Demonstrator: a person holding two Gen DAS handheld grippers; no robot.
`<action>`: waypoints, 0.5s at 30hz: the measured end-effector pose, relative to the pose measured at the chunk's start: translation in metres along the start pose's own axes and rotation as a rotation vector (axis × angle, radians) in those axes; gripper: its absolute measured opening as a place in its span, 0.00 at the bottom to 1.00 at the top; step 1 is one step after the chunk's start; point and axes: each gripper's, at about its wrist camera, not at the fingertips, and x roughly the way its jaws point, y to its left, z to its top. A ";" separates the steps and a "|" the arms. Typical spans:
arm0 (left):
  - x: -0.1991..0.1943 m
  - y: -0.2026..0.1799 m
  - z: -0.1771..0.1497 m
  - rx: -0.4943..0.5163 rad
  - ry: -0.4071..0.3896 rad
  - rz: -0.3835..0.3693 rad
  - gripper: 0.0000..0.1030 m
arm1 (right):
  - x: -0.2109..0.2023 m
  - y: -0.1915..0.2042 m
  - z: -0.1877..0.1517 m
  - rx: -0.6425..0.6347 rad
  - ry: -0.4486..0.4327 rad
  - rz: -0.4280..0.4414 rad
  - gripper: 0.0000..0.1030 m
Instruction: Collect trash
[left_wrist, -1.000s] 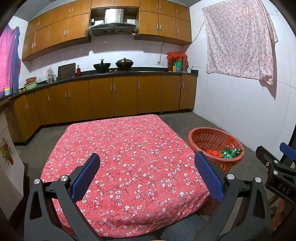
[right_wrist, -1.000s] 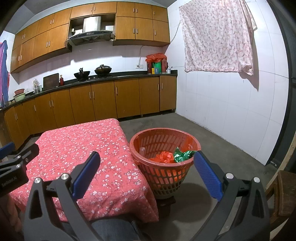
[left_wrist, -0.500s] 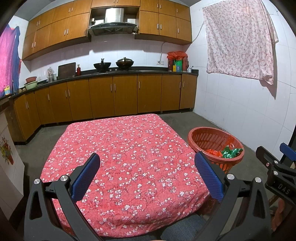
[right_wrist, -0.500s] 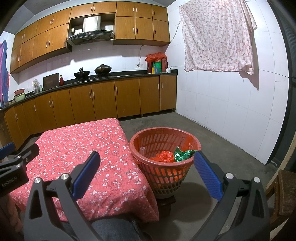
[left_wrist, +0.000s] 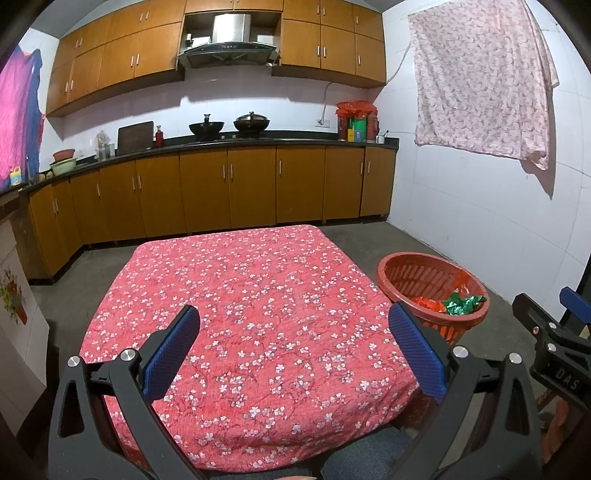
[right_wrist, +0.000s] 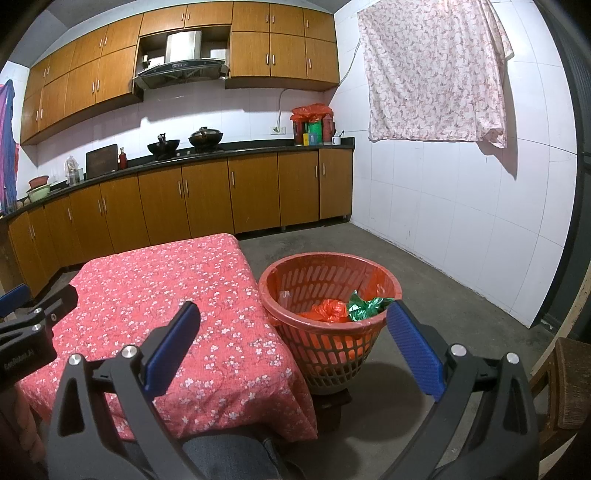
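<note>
We hold the left gripper (left_wrist: 293, 349) spread wide and empty over the floral bench (left_wrist: 236, 295); our right gripper (right_wrist: 291, 349) gapes empty before the orange basket (right_wrist: 328, 266) holding crumpled wrappers (right_wrist: 364, 306) at frame centre.

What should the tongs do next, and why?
Probably just rest or pull back. Both the left tongs and the right tongs are open and hold nothing, the red flowered tablecloth shows no trash, and the wrappers already lie in the orange basket.
</note>
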 end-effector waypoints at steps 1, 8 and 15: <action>-0.001 -0.001 -0.001 0.000 0.000 0.000 0.98 | 0.000 0.000 0.000 0.000 0.000 0.000 0.96; 0.000 0.000 0.000 0.000 0.000 0.000 0.98 | 0.000 0.000 -0.001 0.001 0.002 0.000 0.96; 0.001 0.002 0.001 -0.001 0.005 0.003 0.98 | 0.000 -0.001 0.000 0.001 0.001 0.001 0.96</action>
